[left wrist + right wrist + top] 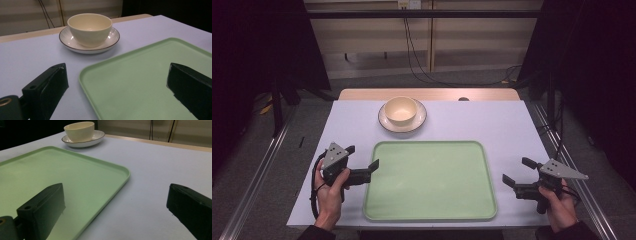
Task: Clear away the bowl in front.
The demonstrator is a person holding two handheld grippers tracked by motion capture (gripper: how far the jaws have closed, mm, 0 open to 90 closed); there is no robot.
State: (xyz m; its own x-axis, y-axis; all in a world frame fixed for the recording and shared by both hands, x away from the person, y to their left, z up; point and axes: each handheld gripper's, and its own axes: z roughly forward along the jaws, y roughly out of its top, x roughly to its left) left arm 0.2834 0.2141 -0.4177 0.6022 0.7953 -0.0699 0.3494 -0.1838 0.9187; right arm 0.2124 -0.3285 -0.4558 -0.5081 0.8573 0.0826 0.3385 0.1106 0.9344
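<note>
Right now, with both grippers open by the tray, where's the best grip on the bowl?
Grip the bowl at its rim, one finger inside and one outside, coming from above on the near-left side. It stands upright and open on the plate; its round walls look too wide to span. The left gripper is probably nearer.

Seen from above, your left gripper (362,161) rests at the left edge of the green tray (430,180), its 2 fingers (373,164) spread apart, 1 at the tray's rim. Your right gripper (518,171) sits on the pale tabletop (492,120) just right of the tray, fingers likewise apart and clear of the rim. Each is held by 1 hand: your left hand (330,195) and right hand (560,206). Beyond the tray's far edge, a cream bowl (400,109) stands upright on a white dark-rimmed saucer (419,121). The tray holds nothing.
</note>
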